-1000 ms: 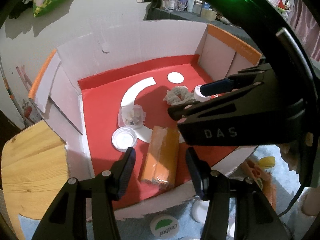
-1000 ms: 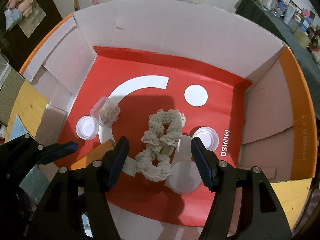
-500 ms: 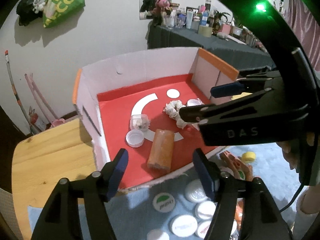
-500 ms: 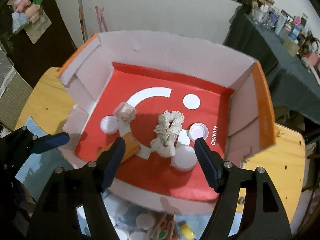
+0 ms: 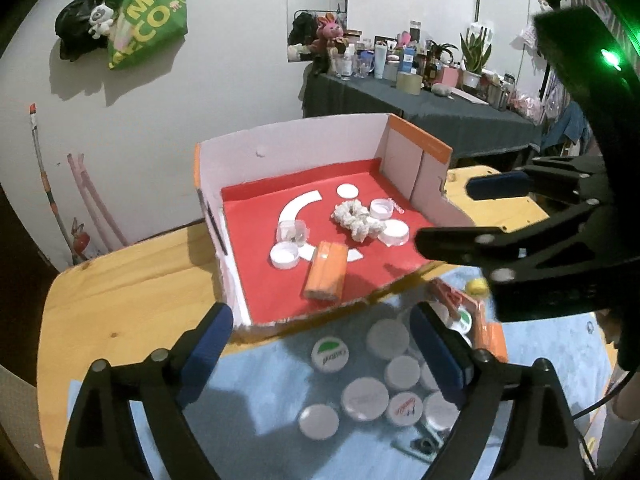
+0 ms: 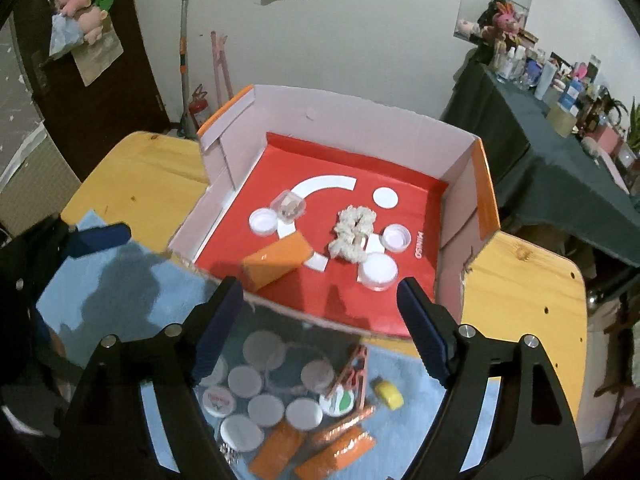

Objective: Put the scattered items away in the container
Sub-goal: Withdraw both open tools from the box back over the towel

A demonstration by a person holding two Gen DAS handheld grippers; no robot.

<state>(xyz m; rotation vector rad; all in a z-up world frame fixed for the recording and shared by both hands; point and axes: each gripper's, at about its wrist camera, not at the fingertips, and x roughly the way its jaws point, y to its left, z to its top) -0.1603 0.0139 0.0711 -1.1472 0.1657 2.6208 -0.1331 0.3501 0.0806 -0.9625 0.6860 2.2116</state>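
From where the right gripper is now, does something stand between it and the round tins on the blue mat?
Nothing visible blocks it. The right gripper is open and empty above the round tins on the blue mat. An orange clip lies beside them, not over them. The box lies beyond.

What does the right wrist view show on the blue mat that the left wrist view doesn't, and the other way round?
Only the right wrist view shows the orange packets at the mat's near edge and the yellow piece in full. Only the left wrist view shows the green bag on the wall in full. Both show the box holding the scrunchie and an orange packet, the round lids on the blue mat, and the other gripper.
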